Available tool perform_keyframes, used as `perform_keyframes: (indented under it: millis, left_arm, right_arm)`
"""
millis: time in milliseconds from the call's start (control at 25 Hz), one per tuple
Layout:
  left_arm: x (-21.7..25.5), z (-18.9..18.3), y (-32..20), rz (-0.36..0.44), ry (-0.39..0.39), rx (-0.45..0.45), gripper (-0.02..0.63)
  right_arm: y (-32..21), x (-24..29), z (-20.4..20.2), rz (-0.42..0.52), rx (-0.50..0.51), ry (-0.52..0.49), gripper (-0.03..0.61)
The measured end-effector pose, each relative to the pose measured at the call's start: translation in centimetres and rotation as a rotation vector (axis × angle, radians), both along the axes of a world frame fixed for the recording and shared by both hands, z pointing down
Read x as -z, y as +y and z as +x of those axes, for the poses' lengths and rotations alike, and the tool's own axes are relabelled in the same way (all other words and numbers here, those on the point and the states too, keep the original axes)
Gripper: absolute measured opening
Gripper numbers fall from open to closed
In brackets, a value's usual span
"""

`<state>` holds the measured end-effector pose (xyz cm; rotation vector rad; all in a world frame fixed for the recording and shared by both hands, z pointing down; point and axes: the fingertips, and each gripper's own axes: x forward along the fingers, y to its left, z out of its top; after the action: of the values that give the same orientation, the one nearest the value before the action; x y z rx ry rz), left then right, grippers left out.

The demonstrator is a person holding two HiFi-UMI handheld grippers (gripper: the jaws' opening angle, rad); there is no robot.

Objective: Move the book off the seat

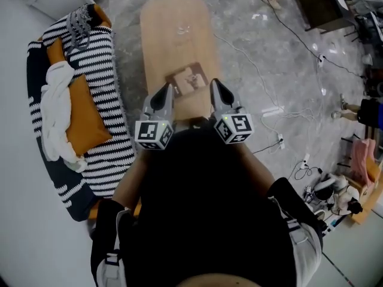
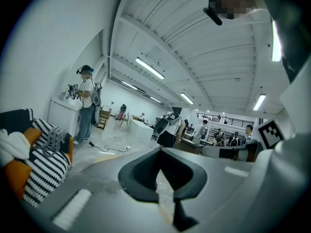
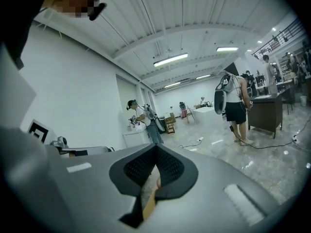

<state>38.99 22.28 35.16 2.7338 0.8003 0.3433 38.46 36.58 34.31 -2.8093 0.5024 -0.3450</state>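
Smooth pale wood seat [image 1: 176, 34] carrying a matt brown paper-covered book [image 1: 188, 79] at its near end, over a glossy stone-patterned floor [image 1: 269, 46]; striped woven cloth [image 1: 105, 118] alongside; left gripper [image 1: 166, 89] and right gripper [image 1: 214, 84] of matt grey plastic, pads [image 3: 172, 169] dimpled black.

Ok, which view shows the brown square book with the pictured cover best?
The head view: the brown square book shows whole from above, lying flat on the long light wooden bench. The left gripper view and the right gripper view both look level across the room, and the book cannot be made out in either.
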Motion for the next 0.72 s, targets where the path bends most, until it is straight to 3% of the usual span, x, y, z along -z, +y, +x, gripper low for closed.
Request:
perform_keyframes:
  millis: [720]
  left_arm:
    - [-0.27,-0.28,0.20,0.011,-0.007,-0.003,0.006]
  right_arm:
    - [0.76,-0.01,-0.16,0.008,-0.024,0.014,0.008]
